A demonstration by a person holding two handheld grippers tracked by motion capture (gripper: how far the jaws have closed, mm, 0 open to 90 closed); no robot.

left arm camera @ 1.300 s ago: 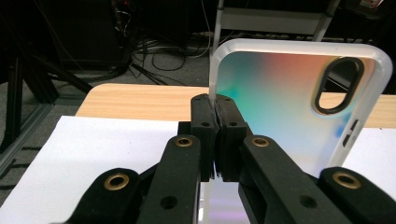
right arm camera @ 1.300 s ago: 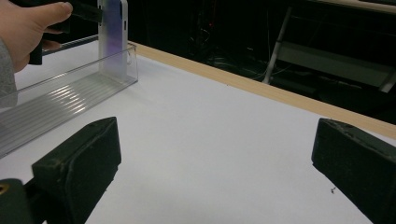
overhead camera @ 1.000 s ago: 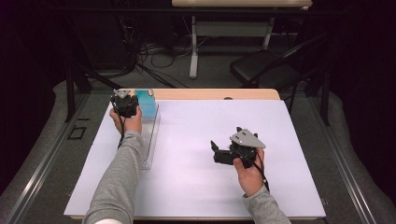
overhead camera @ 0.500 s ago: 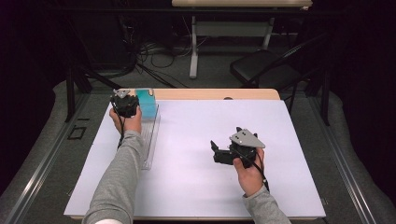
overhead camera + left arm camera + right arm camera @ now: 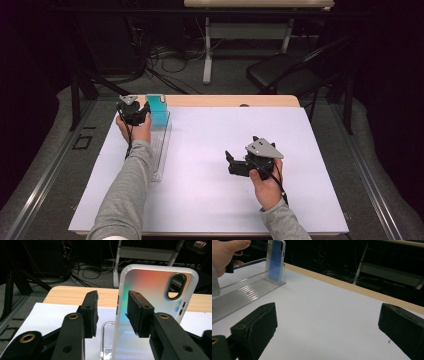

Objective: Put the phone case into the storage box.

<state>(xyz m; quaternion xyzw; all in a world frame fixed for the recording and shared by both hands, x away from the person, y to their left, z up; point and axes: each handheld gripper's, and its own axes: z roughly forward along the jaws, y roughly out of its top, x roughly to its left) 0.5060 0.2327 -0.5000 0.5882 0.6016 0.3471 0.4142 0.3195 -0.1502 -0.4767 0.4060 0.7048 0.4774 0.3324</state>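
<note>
White paper covers the table [image 5: 210,200]. At ten o'clock a phone case [image 5: 156,108] stands upright at the far end of a clear rack [image 5: 161,150]. The left gripper [image 5: 134,111] is just beside the case, jaws parted, one edge between them, ungripped. The right gripper [image 5: 231,162], at four o'clock, rests well apart, jaws wide.

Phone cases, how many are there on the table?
1. The phone case stands upright at the far end of the clear rack, on the table's left side, right by the left tongs. None can be seen elsewhere.
</note>
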